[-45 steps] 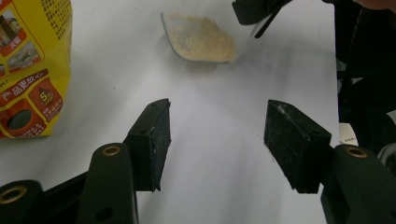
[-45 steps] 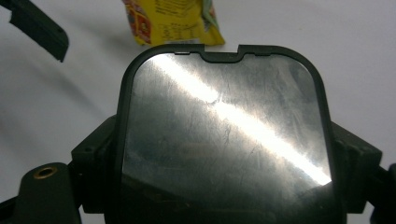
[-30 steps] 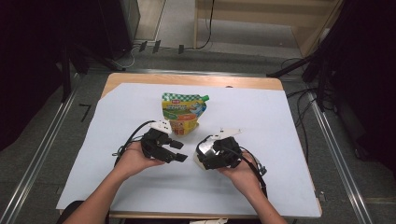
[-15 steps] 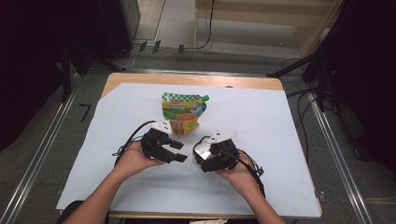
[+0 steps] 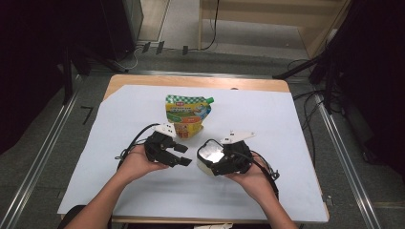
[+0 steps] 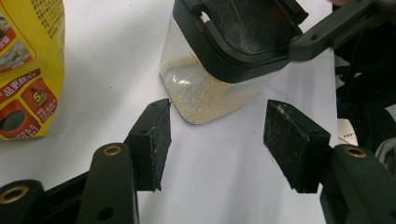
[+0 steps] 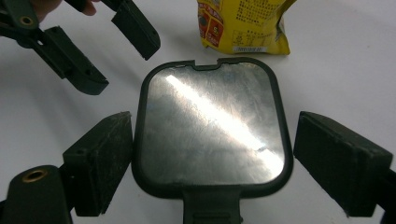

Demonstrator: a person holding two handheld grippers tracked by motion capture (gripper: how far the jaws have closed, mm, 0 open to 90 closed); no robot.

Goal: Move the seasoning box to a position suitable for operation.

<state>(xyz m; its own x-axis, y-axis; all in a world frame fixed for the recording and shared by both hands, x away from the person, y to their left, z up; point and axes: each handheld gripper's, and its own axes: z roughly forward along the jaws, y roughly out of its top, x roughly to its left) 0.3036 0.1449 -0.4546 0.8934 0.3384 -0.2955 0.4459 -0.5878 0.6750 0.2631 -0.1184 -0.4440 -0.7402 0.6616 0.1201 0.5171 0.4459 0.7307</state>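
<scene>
Jar sat between both tongs, mid-tabletop

A clear jar [image 5: 208, 160] with a black lid and a bit of beige powder in it is seen near the middle of the tabletop [image 5: 286, 129], a little toward the near edge, with a yellow pouch [image 5: 187, 116] stood just behind it toward the far edge. The right tongs [image 7: 212, 154] are spread apart around the lid, with a gap seen at the right pad, so nothing's clamped. The left tongs [image 6: 217, 133] are held apart too, pointed at the jar's base and kept just short of it.
</scene>
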